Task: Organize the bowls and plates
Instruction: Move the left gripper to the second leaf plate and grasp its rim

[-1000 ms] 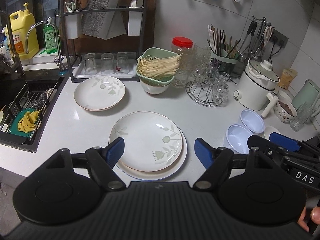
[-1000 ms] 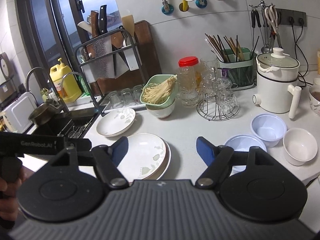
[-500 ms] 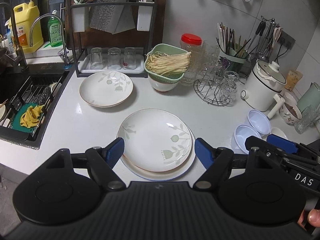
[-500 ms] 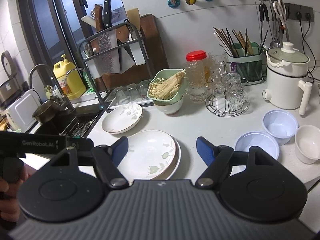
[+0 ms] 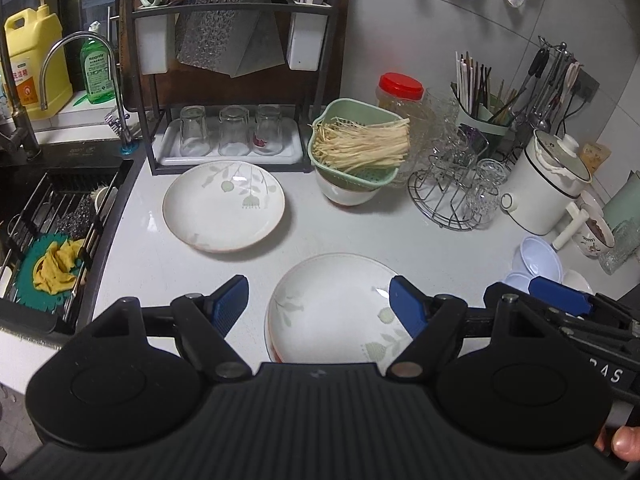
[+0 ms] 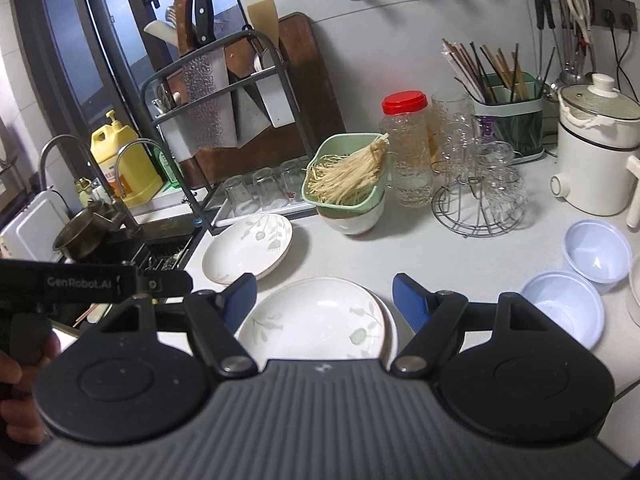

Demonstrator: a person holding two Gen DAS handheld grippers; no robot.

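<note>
A stack of two white floral plates [image 5: 336, 308] lies on the counter near the front edge, also in the right wrist view [image 6: 316, 320]. A single floral plate [image 5: 224, 206] lies behind it to the left, seen too in the right wrist view [image 6: 248, 246]. Two pale blue bowls [image 6: 560, 312] [image 6: 598, 250] stand at the right, with a white bowl's rim [image 6: 634, 288] beyond. My left gripper [image 5: 318, 306] is open and empty above the stack's left part. My right gripper [image 6: 324, 300] is open and empty above the stack.
A green colander of enoki mushrooms [image 5: 358, 152] sits on a bowl behind the plates. A wire glass rack [image 5: 452, 196], a white electric pot [image 5: 548, 192], a knife rack with a glass tray [image 5: 232, 136] and the sink [image 5: 48, 232] surround the counter.
Both grippers have moved forward and lower toward the counter. The left view has shifted left, so the stacked plates now sit right of centre. Both stay open.
</note>
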